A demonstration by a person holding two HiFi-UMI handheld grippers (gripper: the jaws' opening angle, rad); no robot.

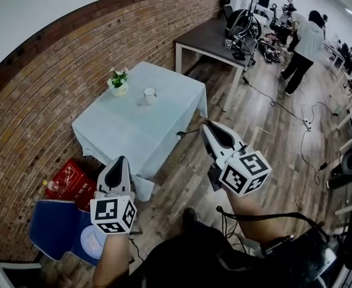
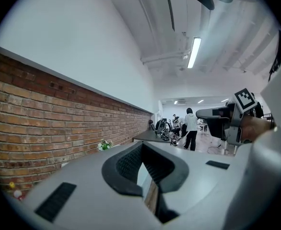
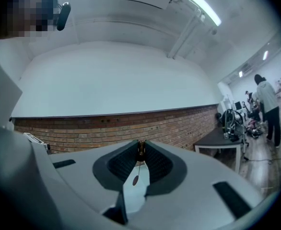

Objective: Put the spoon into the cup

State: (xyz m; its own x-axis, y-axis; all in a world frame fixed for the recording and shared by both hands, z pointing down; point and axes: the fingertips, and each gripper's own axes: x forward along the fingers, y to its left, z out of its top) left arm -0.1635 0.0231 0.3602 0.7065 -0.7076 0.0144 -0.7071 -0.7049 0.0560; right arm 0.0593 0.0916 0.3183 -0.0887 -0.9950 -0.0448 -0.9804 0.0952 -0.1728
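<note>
Spoon (image 3: 141, 150) pinched at very tips of your right gripper (image 1: 205, 126), sticking out sideways, not yet over worktop (image 1: 113, 134). Cup (image 1: 150, 95) stands toward far side of cloth, well apart from spoon, flowerpot (image 1: 118, 83) near it. Your left gripper (image 1: 121, 161) clenched on nothing.

Risks:
- Thin tip hold (little pad contact) may let spoon swivel or drop on reach.
- Sideways spoon may clip rim and tip cup.
- Long reach across cloth may brush flowerpot.
</note>
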